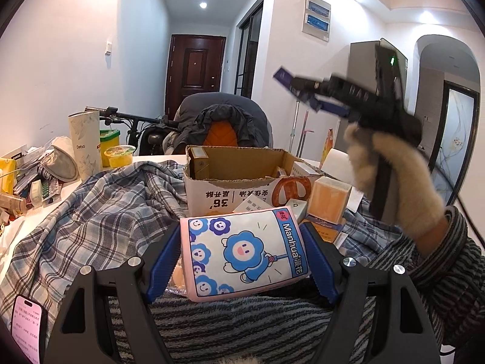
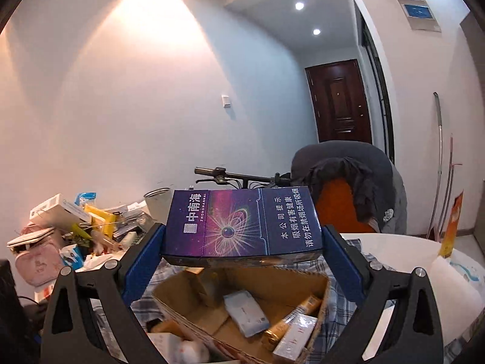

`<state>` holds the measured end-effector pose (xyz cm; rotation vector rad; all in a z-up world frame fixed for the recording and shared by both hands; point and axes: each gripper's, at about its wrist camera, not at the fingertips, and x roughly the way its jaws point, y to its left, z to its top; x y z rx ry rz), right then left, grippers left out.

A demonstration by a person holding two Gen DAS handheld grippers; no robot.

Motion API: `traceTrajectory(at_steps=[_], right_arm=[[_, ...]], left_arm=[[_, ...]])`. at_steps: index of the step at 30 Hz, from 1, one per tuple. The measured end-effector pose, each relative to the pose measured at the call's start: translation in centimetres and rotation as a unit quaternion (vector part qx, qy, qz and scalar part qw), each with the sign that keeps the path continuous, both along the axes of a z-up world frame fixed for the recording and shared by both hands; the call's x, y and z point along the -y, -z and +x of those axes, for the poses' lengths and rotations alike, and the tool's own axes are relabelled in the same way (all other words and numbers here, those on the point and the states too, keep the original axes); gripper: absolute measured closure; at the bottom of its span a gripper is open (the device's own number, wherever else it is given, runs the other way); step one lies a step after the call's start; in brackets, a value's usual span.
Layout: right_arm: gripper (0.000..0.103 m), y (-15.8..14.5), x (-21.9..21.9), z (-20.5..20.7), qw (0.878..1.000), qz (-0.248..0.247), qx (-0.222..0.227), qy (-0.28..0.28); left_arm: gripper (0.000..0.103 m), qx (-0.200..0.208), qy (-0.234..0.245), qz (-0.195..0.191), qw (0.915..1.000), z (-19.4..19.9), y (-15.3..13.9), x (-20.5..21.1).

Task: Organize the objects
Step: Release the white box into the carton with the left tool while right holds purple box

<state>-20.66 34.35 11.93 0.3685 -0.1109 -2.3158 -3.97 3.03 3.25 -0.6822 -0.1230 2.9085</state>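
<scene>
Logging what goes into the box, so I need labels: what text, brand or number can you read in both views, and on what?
"Manhua": pink tissue pack held in the left gripper.
"中南海 ZHONGNANHAI": purple cigarette box held in the right gripper.
"吸烟有害健康": same box's warning panel.
"36'": cardboard box front, printed upside down.
"Debo": tall white carton.
Phone screen text: too small to read.

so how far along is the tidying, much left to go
Done: several small boxes already lie in the cardboard box. In hand: the left gripper clamps a pink tissue pack; the right gripper holds a purple cigarette carton above it. Left: the clutter pile.
</scene>
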Motion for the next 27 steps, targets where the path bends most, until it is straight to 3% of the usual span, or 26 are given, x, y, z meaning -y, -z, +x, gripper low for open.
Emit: traceTrajectory(at_steps=[6,10,17,19,23,27], right_arm=[[0.004,1.0,-1.5,-0.9,1.0,-0.024,0.017,0.004],[0.004,1.2,-2.4,-0.9,0.999,-0.038,0.022,0.007],[0.004,0.9,-3.8,-0.5,0.997,-0.074,0.028,-0.003],[0.004,0.9,-3.9,-0.4,0.996,-0.08,0.032,-0.008],[0.004,1.0,-3.4,-0.2,0.997,-0.072,0.032,-0.013],[0.004,1.0,-3.2,0.0,0.997,-0.071,0.031,-0.018]], left_arm=[[0.025,-0.019,0.006,0.022,0.9996,0.3,-1.3,0.8],[0.025,-0.032,-0.007,-0.01,0.9994,-0.6,-4.1,0.5],[0.025,-0.018,-0.016,-0.016,0.9996,-7.7,-8.5,0.4],[0.024,0.003,-0.017,-0.024,0.9996,-11.0,-8.1,0.1],[0.025,0.093,-0.022,-0.004,0.9954,-17.0,-5.6,0.0],[0.025,0.101,-0.029,0.008,0.9945,-17.4,-3.8,0.5]])
